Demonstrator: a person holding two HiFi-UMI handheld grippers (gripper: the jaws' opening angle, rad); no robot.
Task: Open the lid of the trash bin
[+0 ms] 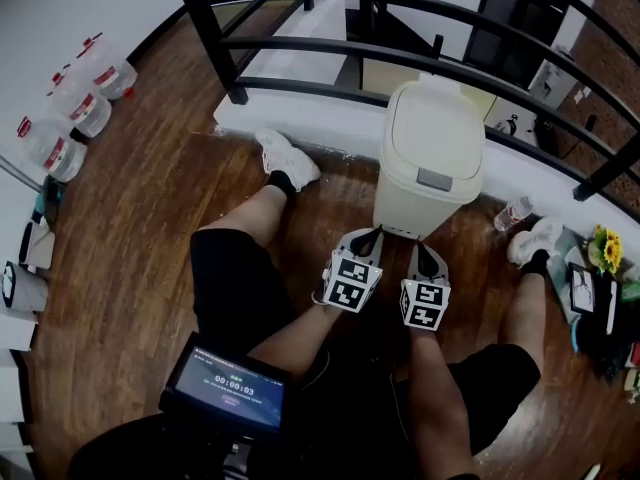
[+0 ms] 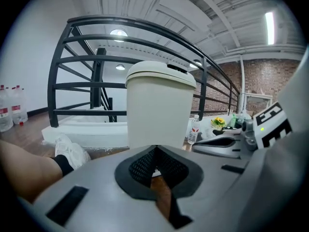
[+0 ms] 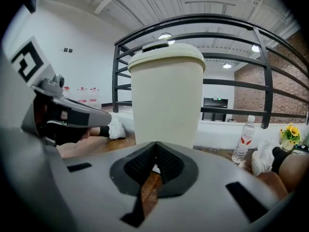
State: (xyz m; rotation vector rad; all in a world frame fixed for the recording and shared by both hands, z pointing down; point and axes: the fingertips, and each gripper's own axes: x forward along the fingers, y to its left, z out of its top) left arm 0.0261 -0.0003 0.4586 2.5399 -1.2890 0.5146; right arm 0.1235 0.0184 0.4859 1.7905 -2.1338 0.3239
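A cream trash bin (image 1: pixel 430 158) stands on the wooden floor before the railing, its lid (image 1: pixel 436 128) down, with a grey push tab (image 1: pixel 434 179) at the near edge. In the gripper views the bin (image 2: pixel 159 105) (image 3: pixel 166 98) rises straight ahead. My left gripper (image 1: pixel 372 232) and right gripper (image 1: pixel 420 247) hover side by side just short of the bin's base, apart from it. Both are shut with nothing between the jaws, as the left gripper (image 2: pixel 154 149) and right gripper (image 3: pixel 154 145) show in their own views.
A black metal railing (image 1: pixel 400 8) curves behind the bin. A person's legs and white shoes (image 1: pixel 287 156) flank the bin. A water bottle (image 1: pixel 512 213) lies to its right, flowers (image 1: pixel 606 249) further right. Large water jugs (image 1: pixel 70 108) line the left wall. A tablet (image 1: pixel 232 388) rests on the lap.
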